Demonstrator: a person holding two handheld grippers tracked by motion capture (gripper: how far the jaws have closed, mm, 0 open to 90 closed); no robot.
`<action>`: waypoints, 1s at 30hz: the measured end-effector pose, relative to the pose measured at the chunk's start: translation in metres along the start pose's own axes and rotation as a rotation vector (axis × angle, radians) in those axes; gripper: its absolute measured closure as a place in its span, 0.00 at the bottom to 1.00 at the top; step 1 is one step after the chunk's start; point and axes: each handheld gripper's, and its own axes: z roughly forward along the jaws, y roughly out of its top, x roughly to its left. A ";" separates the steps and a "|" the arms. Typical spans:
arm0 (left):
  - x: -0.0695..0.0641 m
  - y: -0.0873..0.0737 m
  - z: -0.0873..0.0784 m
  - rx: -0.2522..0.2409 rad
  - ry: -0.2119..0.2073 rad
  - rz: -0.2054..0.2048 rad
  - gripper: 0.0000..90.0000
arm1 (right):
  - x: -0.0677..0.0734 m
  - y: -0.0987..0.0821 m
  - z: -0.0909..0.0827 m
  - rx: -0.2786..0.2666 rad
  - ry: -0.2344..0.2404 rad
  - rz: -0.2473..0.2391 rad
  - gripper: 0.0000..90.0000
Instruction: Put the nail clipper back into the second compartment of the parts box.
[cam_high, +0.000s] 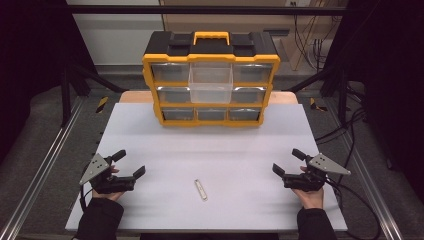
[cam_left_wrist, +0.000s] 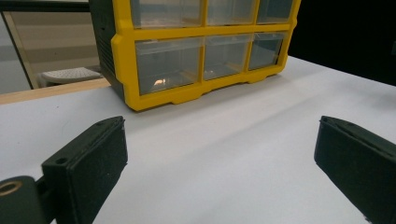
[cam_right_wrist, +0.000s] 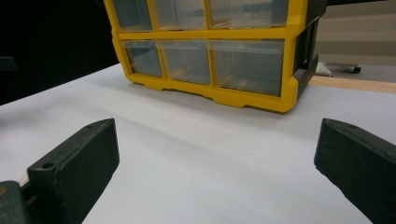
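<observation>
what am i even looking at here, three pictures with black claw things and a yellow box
A person sits at a white table and holds a hand-operated gripper in each hand: the left gripper and the right gripper. Both are open and hold nothing.

The high view looks down from above the person. The other two pictures come from cameras riding on the grippers, so the black blocks at the bottom are each gripper's own fingers.

At the far side stands a yellow and black drawer organizer with clear drawers; its top middle drawer is pulled out. A small pale flat strip lies on the table between the hands.
</observation>
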 end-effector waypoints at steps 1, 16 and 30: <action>0.000 0.000 0.000 0.002 0.004 0.001 0.03 | 0.000 0.000 0.000 0.003 -0.003 0.002 0.01; 0.001 -0.001 -0.001 0.000 0.006 0.001 0.03 | 0.003 0.007 -0.001 0.001 -0.010 -0.011 0.01; 0.003 -0.001 -0.001 0.011 0.019 -0.001 0.03 | 0.023 0.024 0.008 0.035 0.005 -0.017 0.01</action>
